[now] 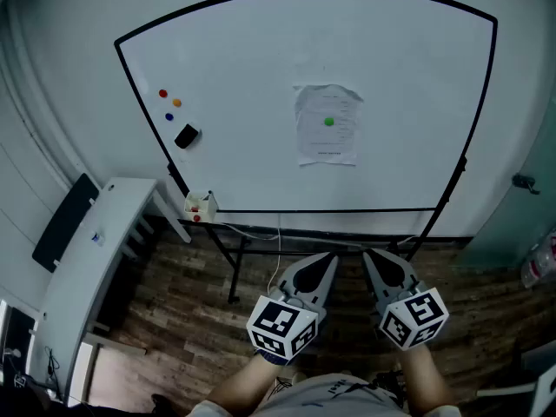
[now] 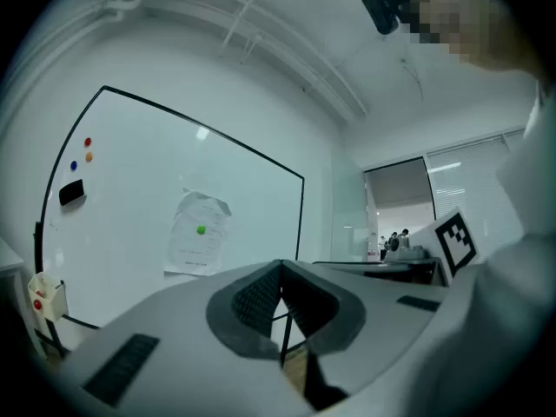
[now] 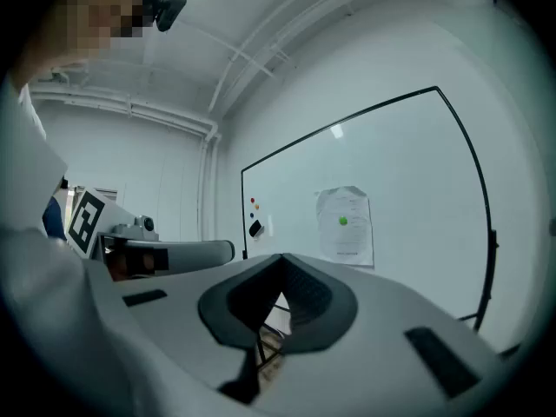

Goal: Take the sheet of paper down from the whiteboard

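Both the left gripper (image 1: 328,259) and the right gripper (image 1: 368,257) had fingers clenched on nothing, well apart from the whiteboard (image 1: 252,68). The sheet of paper (image 1: 327,142) hung right of its centre under a green magnet (image 1: 328,122).

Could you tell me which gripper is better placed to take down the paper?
Probably the left gripper: it points almost straight at the paper, while the right gripper sits slightly aside. Both jaws are shut.

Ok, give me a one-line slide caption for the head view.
Shut and empty, the left gripper and right gripper face a whiteboard where a green magnet pins the sheet of paper.
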Motion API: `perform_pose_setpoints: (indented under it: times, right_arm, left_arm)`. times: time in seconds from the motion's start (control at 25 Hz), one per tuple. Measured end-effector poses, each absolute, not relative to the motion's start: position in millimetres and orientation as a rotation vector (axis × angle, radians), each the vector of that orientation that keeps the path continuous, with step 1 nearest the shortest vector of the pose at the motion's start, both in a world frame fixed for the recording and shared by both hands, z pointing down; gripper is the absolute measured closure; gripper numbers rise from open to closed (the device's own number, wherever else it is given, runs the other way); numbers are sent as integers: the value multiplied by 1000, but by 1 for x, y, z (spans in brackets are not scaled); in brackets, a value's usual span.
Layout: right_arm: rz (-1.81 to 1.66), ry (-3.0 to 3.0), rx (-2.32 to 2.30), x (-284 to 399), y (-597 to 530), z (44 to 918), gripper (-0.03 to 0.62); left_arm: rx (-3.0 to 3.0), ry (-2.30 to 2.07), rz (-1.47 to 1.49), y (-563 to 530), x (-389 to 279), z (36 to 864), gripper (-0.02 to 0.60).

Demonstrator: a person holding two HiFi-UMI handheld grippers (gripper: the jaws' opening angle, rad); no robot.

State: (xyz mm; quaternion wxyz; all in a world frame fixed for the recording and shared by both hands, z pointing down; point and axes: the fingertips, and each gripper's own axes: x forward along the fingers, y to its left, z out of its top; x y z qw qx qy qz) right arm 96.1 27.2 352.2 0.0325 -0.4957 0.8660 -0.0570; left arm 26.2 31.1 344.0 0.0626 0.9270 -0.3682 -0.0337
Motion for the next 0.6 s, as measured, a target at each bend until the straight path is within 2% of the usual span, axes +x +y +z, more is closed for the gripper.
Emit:
perform_pose_setpoints:
  times: [0.6]
  right_arm:
    - [-160, 2622, -1562, 51, 23, 348, 580]
  left_arm:
    - [2829, -1113, -46, 20, -22, 354, 568]
